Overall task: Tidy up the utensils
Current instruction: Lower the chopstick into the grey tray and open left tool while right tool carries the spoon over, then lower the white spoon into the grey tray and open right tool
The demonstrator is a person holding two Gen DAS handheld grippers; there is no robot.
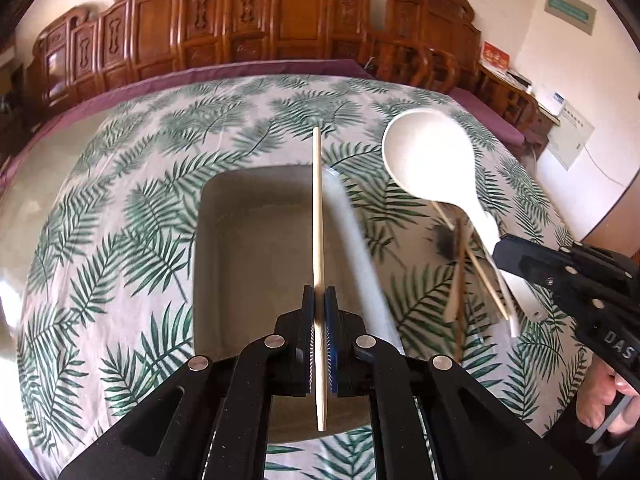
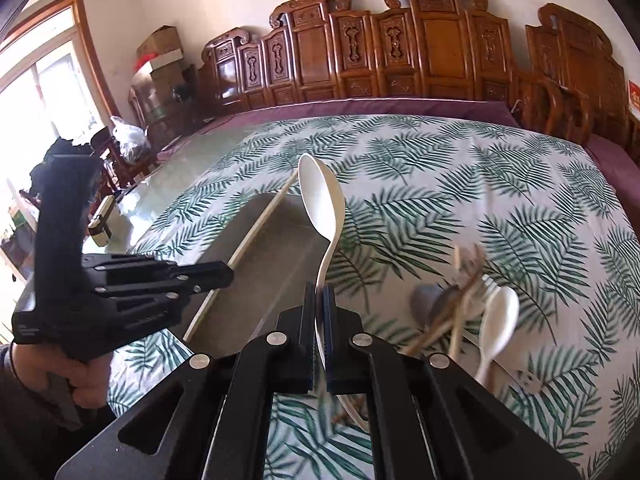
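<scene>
You are mid-carry, with one utensil in each claw and the grey tray (image 1: pixel 256 240) under your left gripper. Your left gripper (image 1: pixel 319 300) is clamped narrow on a single wooden chopstick (image 1: pixel 318 208), pinched low on its length. In the left wrist view its long axis runs from 6 o'clock to 12 o'clock, the far tip reaching past the tray's far rim over the leaf-print tablecloth (image 1: pixel 120 200). It hangs over the right part of the tray, not touching it as far as I can judge.

Your right gripper (image 2: pixel 319 312) is closed tight on the handle of a white spoon (image 2: pixel 324 200). In the right wrist view the spoon points to 12 o'clock, bowl away from you, hollow turned toward 3 o'clock, poised over the tray's right-hand edge. From the left wrist view the same spoon sits at 2 o'clock, its bowl tilted up toward 11 o'clock.

The remaining pile (image 2: pixel 468 308) lies on the cloth at 4 o'clock in the right wrist view: a second white spoon (image 2: pixel 496 320), wooden sticks and other pieces too blurred to name.

The step in hand looks like delivery into the tray. Next, I would lower each piece until its length lies along the tray's long side, then ease the jaws apart. Keep the two grippers apart so that chopstick and spoon do not cross, and bring the chopstick's far tip inside the rim first.
</scene>
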